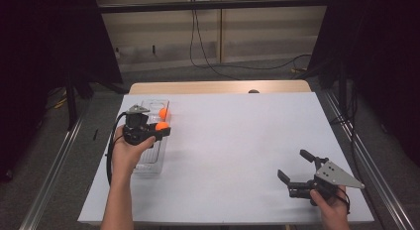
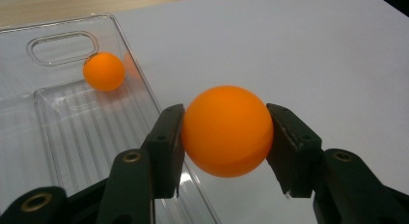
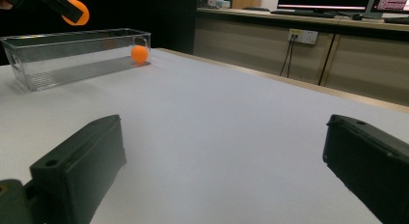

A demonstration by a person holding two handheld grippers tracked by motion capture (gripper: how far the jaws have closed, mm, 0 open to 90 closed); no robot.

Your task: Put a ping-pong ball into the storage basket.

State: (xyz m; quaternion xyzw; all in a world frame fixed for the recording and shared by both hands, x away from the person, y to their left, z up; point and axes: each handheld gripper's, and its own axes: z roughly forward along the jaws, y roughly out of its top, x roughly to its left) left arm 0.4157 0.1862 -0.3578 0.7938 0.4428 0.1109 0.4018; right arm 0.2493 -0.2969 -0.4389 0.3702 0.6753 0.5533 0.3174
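L gripper (image 2: 225,137) clamped on orange ball (image 2: 226,131), held above the near wall of clear tray (image 2: 72,137). 2nd ball (image 2: 103,71) inside tray, beyond the jaws. R gripper (image 3: 222,161) jaws wide apart, nothing betw., well apart from tray.

Even overhead light falls on the white worktop (image 1: 237,141) in the high view, bright against dark curtained surrounds, with only soft, faint shadows under the left tongs (image 1: 162,131) and right tongs (image 1: 296,166). In the left gripper view the orange ball (image 2: 226,131) between the tongs is sharp, while the clear tray (image 2: 72,137) beside them shows pale glare. The near black jaws blur in the right gripper view.
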